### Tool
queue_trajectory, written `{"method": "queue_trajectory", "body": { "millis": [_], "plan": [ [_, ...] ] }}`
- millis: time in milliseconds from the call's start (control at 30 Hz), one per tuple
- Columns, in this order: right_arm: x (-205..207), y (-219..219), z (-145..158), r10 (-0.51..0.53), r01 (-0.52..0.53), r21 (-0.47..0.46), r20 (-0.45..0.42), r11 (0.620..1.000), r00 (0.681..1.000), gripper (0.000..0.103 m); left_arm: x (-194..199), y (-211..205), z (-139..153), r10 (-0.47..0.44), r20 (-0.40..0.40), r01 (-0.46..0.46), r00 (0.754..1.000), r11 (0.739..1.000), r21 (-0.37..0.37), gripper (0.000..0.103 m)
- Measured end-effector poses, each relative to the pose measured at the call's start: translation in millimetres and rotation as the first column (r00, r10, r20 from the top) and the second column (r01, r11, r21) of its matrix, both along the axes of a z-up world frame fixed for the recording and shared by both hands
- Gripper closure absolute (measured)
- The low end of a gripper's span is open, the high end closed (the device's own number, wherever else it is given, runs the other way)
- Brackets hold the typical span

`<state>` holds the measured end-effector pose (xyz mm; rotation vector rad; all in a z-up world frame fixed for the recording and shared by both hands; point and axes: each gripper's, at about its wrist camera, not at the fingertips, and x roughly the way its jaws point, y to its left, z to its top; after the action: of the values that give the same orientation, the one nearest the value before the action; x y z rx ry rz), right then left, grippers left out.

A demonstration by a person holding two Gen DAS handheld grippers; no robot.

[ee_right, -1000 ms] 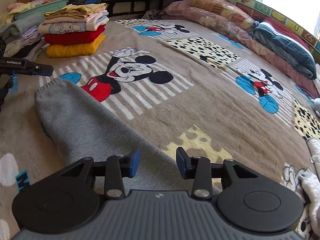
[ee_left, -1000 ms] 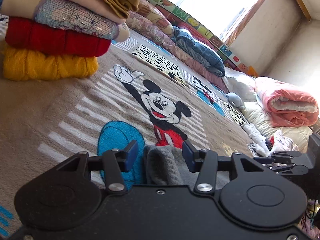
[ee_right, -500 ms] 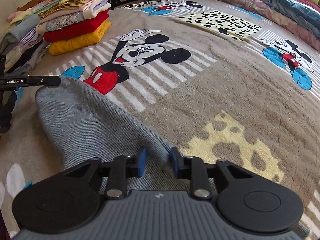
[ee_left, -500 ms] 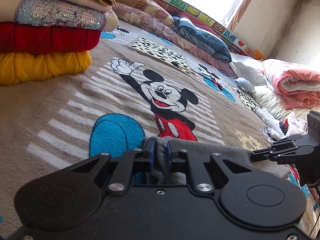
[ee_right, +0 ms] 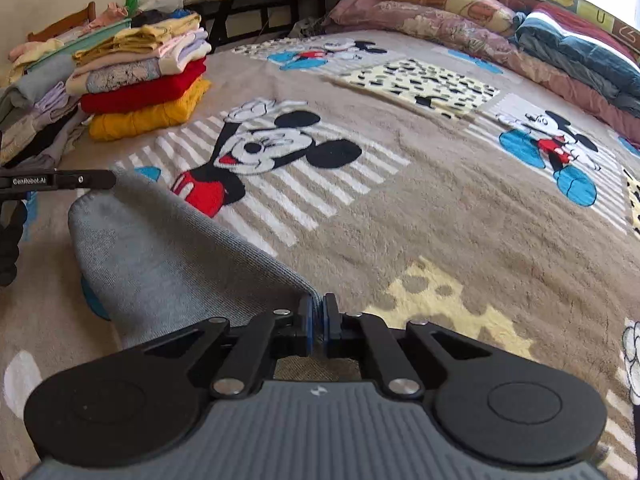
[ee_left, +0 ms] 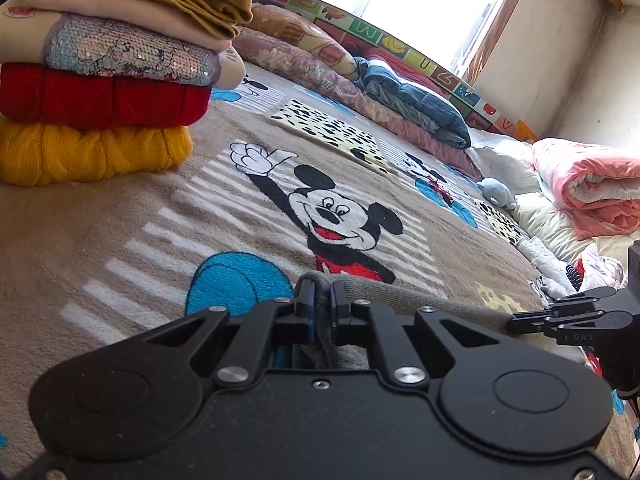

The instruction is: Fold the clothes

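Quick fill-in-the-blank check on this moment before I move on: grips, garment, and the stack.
1. Both the left gripper and right gripper are shut on the ____ garment.
2. The garment lies on a Mickey Mouse ____.
3. The bottom item of the folded clothes stack is ____ in colour.

Missing words: gray; blanket; yellow

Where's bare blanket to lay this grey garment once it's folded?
Free: the blanket from the grey garment out to the pillows. Crowded: the folded stack and the loose clothes beside it. Both grippers, left gripper and right gripper, pinch the garment.
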<state>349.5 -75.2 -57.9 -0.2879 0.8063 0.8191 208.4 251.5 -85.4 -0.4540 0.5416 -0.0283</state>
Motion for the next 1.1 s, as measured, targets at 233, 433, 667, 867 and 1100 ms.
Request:
{"method": "queue_trajectory", "body": {
  "millis": [233,433,667,867,1100],
  "plan": [
    [-16.4,-7.4,8.2,-0.068,0.065,0.062,0.051,0.996,0.996,0.064,-3.4,-0.3,0.5,0.049,0.012,-0.050,0.999,0.997,0.061,0.074],
    [-69.0,-4.8,11.8,-0.033,0.020,0.165,0.077,0.986,0.996,0.064,-16.4,-20.2,24.8,0.021,0.157,-0.047,0.987,0.986,0.160,0.074],
    [-131.8,-18.6,-20.4,-0.156,0.127,0.195,0.142,0.973,0.978,0.060,-4.1,-109.7,1.8,-0.281,0.030,0.260,0.959,0.917,0.302,0.074],
    [-123.1,-123.4,-18.7,-0.536,0.490,0.422,-0.013,0.763,0.844,0.054,-12.7,-150.4,10.6,-0.388,0.119,0.347,0.914,0.899,0.267,0.074],
    [-81.1,-228.2,-56.1,-0.713,0.794,0.513,-0.417,0.327,0.563,0.051,-15.5,-174.9,5.6,-0.522,0.114,0.450,0.845,0.810,0.375,0.060]
  ]
}}
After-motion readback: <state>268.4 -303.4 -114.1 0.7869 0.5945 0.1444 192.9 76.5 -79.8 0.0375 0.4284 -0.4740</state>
